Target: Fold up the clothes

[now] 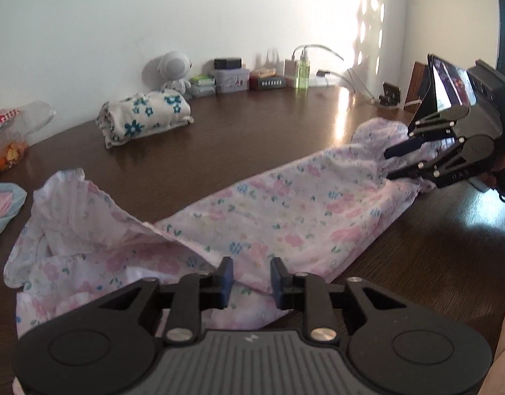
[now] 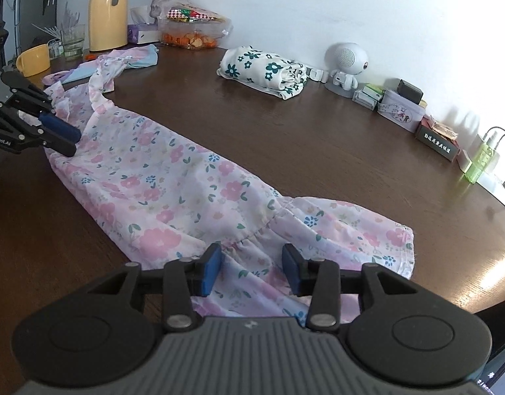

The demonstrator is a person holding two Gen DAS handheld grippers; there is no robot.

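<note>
- Surface: 1 dark brown wooden table [image 2: 318, 138], glossy, with window glare at its far right in the left wrist view; a plain white wall [image 2: 351, 6] runs along the far edge.
- Garments counted: 1 pink floral dress [image 2: 173, 191] laid flat in a long strip across the near middle of the table; 1 folded white cloth with blue flowers [image 2: 264, 70] far behind it, well apart; 1 blue-and-pink garment [image 2: 138, 59] bunched at the far left, just beside the dress's end.
- Other items along the wall: 1 white robot figurine [image 2: 346, 62], 1 lilac tin [image 2: 400, 113], 1 green bottle [image 2: 481, 161], 1 yellow jug [image 2: 108, 10], 1 yellow cup [image 2: 33, 59], 1 bag of snacks [image 2: 194, 29].
- Left gripper [image 1: 251, 283]: fingers parted by a moderate gap, poised over the dress's left end; actual contact with the fabric cannot be told. Nothing held.
- Right gripper [image 2: 251, 270]: fingers parted wider, over the gathered seam at the dress's right end; nothing is clamped between the pads [image 2: 211, 270].
</note>
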